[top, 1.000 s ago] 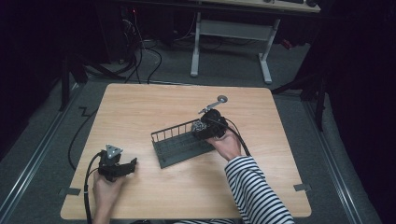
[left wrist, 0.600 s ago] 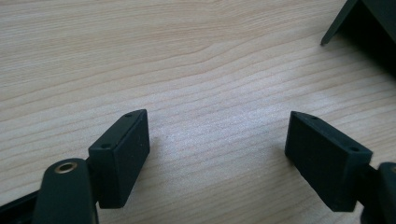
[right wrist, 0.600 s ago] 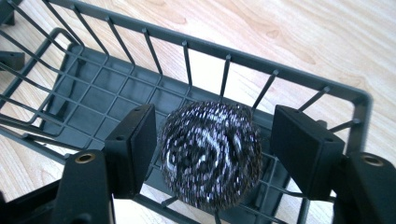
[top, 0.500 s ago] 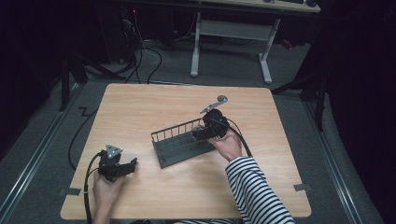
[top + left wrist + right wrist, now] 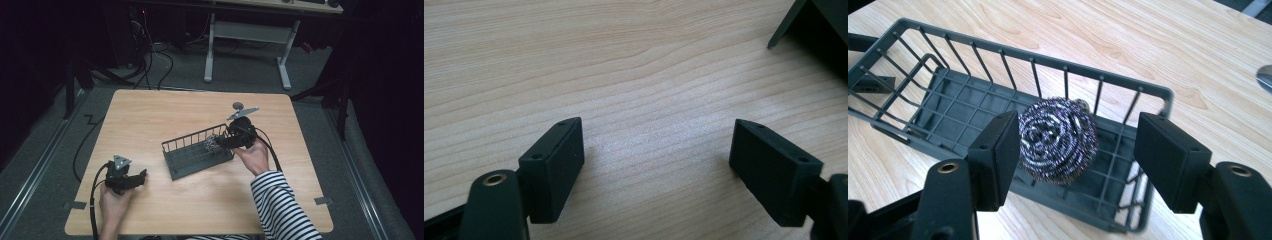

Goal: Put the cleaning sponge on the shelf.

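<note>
A round steel-wool scrubber sits over the right end of a dark grey wire basket, also seen from above as the scrubber and basket mid-table. My right gripper straddles the scrubber. Its left pad touches the wool and its right pad stands apart. These jaws have just been closing with the scrubber between them. In the high view my right gripper reaches in from the basket's right. My left gripper rests at the front left, open, with bare wood between its jaws.
A small grey metal disc lies on the table behind the right gripper. A corner of the basket shows at the upper right of the left gripper view. A white desk frame and cables stand beyond the table.
My right gripper has shifted a little to the right at the basket's end, and the scrubber now shows between its jaws. The left gripper has kept still.
</note>
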Available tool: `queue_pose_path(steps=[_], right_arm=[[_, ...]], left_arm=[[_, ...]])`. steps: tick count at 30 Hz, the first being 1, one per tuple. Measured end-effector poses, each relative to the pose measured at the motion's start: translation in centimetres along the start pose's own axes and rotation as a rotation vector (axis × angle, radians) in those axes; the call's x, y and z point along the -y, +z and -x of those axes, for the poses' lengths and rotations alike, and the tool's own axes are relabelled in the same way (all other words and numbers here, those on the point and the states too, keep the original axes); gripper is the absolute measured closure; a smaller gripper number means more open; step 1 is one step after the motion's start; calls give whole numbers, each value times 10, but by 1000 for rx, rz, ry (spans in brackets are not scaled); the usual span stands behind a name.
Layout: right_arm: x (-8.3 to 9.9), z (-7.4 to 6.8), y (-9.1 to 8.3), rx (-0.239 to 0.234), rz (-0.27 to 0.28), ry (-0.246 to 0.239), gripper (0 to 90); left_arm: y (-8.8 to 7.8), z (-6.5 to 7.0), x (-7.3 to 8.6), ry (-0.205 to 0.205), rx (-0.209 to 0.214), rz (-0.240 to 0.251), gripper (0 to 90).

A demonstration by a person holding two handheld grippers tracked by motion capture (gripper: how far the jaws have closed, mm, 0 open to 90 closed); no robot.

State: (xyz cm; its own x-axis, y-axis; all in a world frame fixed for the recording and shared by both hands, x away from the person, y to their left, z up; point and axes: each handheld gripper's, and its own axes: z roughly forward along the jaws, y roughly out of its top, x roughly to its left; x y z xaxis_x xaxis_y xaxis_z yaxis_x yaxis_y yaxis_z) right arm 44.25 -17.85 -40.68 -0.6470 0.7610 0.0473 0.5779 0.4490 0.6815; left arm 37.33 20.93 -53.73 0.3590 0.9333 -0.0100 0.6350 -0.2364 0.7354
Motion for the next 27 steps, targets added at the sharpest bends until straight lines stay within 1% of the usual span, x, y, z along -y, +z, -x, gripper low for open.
queue_pose_path(steps=[2, 3, 6, 7, 9, 11, 12, 13, 14, 15, 16, 18, 19, 20, 21, 23, 24, 27], right_arm=[[2, 0, -5, 11, 1, -1, 362], [6, 0, -10, 16, 17, -5, 368], [10, 3, -15, 15, 26, 2, 369], [15, 5, -21, 23, 35, 11, 372], [17, 7, -24, 26, 36, 19, 372], [21, 11, -34, 34, 60, 32, 375], [21, 11, -34, 34, 60, 32, 375], [24, 14, -40, 34, 79, 45, 379], [24, 14, -40, 34, 79, 45, 379], [30, 17, -45, 41, 87, 55, 379], [30, 17, -45, 41, 87, 55, 379], [35, 21, -50, 47, 96, 66, 379], [40, 23, -56, 58, 101, 70, 380], [40, 23, -56, 58, 101, 70, 380], [43, 24, -59, 58, 112, 77, 381], [50, 27, -65, 60, 118, 92, 381], [57, 30, -69, 67, 121, 101, 380], [62, 32, -74, 76, 130, 106, 381]], left_arm=[[0, 0, 0, 0, -1, 1, 224], [0, 0, 0, 0, -2, 1, 224], [0, 0, 0, 0, -1, 1, 224], [0, 0, 0, 0, -1, 1, 224], [0, 0, 0, 0, -2, 1, 224], [0, 0, 0, 0, -2, 1, 224], [0, 0, 0, 0, -2, 1, 224], [0, 0, 0, 0, -1, 1, 224], [0, 0, 0, 0, -1, 1, 224], [0, 0, 0, 0, -2, 1, 224], [0, 0, 0, 0, -2, 1, 224], [0, 0, 0, -1, -1, 2, 224], [0, 0, 0, -1, -1, 2, 224], [0, 0, 0, -1, -1, 2, 224], [0, 0, 0, 0, 0, 1, 224], [0, 0, 0, -1, -1, 3, 224], [0, 0, 0, -1, -1, 2, 224], [0, 0, 0, -1, -1, 2, 224]])
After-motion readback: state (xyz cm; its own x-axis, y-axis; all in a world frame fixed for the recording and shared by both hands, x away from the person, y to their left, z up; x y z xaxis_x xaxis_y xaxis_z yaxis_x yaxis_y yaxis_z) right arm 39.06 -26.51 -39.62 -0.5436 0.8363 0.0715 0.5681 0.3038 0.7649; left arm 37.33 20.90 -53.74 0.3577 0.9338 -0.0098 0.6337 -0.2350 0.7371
